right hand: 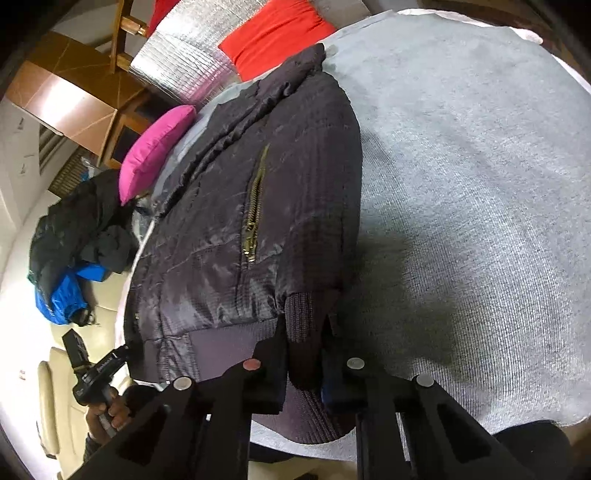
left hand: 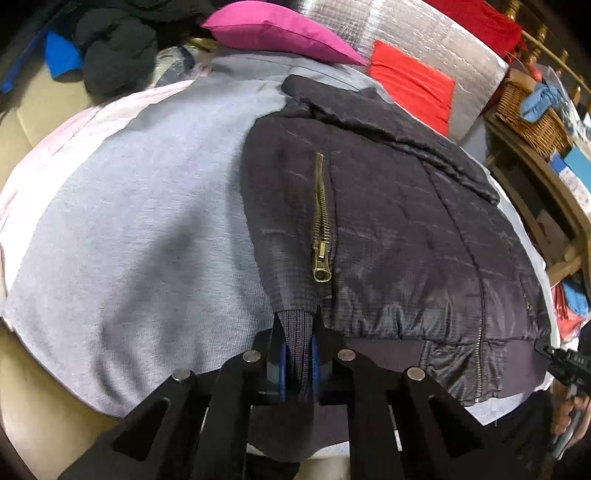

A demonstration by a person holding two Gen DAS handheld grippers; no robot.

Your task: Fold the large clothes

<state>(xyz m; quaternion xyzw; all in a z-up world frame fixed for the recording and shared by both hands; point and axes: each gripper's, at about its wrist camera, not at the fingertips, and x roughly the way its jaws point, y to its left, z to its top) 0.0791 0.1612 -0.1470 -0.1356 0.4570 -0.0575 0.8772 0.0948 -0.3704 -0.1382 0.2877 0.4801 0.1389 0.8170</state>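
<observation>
Dark jacket [left hand: 388,229] lies flat on grey sheet [left hand: 140,229]. Left tongs [left hand: 297,354] clamp its ribbed hem at 6 o'clock; right tongs [right hand: 308,350] likewise pinch the hem.

dark quilted jacket [left hand: 388,229], grey knit cloth [left hand: 140,221], magenta pillow [left hand: 280,29].

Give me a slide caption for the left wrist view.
Left claw shut on the ribbed hem of a dark jacket lying on a grey sheet.
</observation>
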